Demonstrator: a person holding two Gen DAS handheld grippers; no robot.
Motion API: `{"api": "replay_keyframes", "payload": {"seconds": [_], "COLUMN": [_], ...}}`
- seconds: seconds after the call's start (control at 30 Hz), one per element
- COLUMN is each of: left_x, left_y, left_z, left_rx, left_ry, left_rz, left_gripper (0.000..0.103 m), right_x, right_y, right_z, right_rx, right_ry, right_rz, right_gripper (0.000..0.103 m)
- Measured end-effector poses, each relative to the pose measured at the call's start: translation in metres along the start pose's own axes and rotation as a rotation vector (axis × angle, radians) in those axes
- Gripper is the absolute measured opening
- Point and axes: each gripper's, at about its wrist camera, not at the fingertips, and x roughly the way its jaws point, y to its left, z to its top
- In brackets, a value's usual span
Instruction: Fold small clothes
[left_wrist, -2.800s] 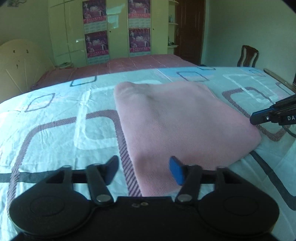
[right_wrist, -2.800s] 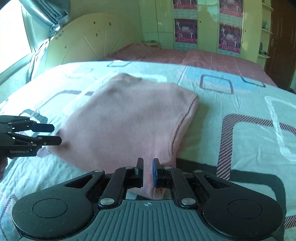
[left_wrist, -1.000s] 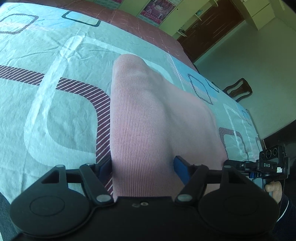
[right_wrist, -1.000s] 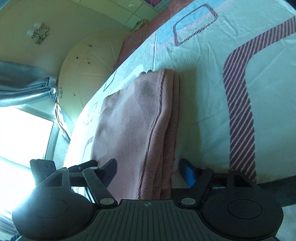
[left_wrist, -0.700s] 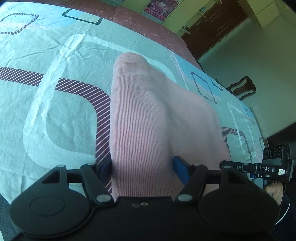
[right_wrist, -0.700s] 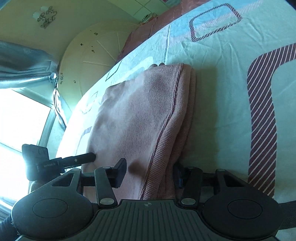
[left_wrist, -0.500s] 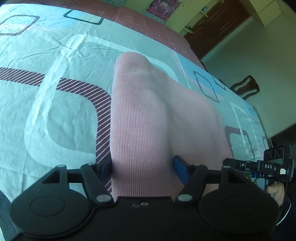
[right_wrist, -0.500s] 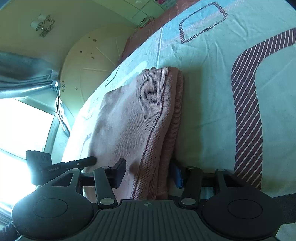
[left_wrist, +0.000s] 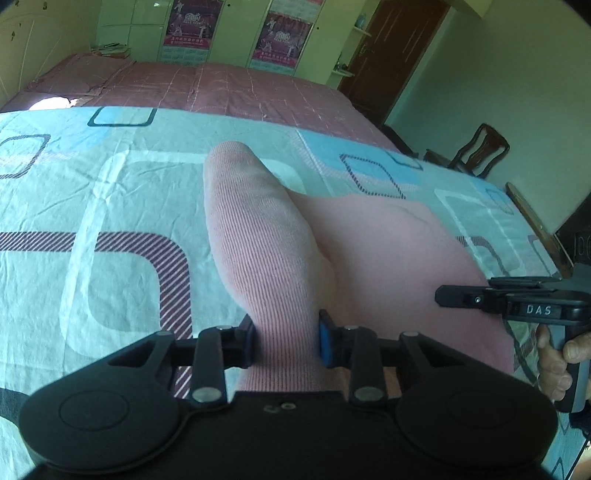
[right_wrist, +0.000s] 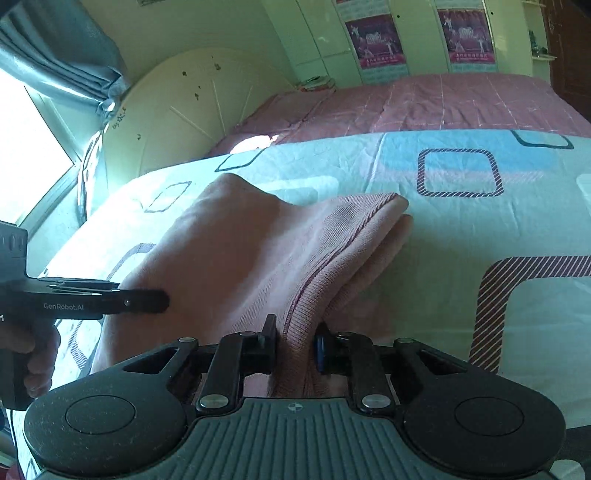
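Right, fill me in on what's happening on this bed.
A person is folding a pink knitted garment on the patterned bedsheet, a handheld gripper in each hand. The left gripper and the right gripper each have the near edge's corners between their jaws, which are closing on the fabric, its near edge bunched up.

garment near edge (left_wrist: 280, 373): hidden behind left claw (left_wrist: 286, 341) body
right claw (right_wrist: 293, 347) pads: mostly buried in cloth folds
posters (left_wrist: 188, 22): print too small to read
chair (left_wrist: 476, 151): part hidden by bed
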Motion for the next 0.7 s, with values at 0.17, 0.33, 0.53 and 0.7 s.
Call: {"api": "replay_keyframes", "payload": {"seconds": [0.17,0.33,0.53,0.7], "left_x": [0.026,0.02,0.003,-0.023], "left_y": [0.015,0.008,0.007,0.007], "left_z": [-0.012,-0.01,-0.005,0.004], "left_rx": [-0.091,-0.024,0.029,0.095], "left_ry": [0.043,0.032,-0.011,-0.072], "left_rz": [0.015,0.017,-0.037,-0.07], "left_gripper": [0.032,0.031,0.03,0.03], "right_x": [0.032,0.024,0.004,0.0], "right_y": [-0.031,-0.023,0.007,0.039], "right_z": [-0.022,-0.022,-0.009,-0.004], "right_rx": [0.133,0.148,0.101,0.072], "right_ry": [0.099,0.05,-0.017,-0.039], "right_rz": [-0.013,-0.018,-0.059,-0.111], "right_gripper": [0.018,0.018,0.018,0.018]}}
